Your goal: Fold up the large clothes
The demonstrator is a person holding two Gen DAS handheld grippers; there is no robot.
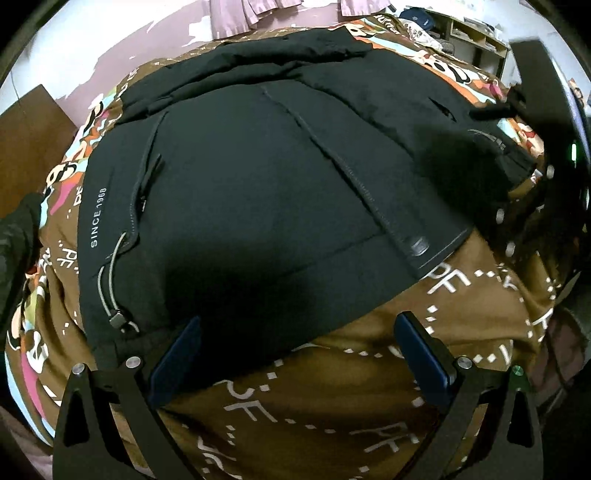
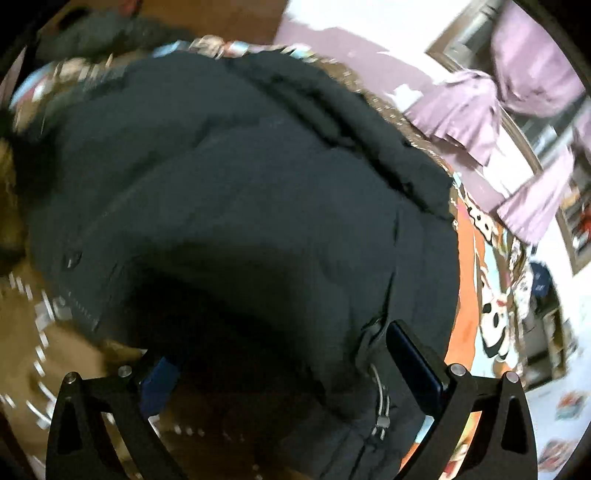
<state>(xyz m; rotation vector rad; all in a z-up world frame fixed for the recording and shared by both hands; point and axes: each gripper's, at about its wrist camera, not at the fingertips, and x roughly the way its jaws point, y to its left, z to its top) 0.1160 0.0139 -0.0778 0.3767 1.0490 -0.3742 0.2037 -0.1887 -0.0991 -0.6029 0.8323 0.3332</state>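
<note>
Lying flat on patterned bedspread (image 1: 332, 387), black jacket (image 1: 258, 177); L gripper (image 1: 299, 328) & R gripper (image 2: 280, 343) both spread wide, empty.

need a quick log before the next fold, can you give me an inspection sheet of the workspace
surface: brown patterned bedspread with white dotted lettering, covering the bed.
job's things: large black padded jacket spread flat, zip front up, grey elastic drawcord with toggle at its hem corner.
clutter: dark cap by the far shelf.
grippers: left gripper open, hovering at the hem, holding nothing; right gripper open over the jacket's other hem corner, view blurred.
cables: nothing seen.
surroundings: lilac curtains, pale wooden shelf unit, brown wooden furniture.
</note>
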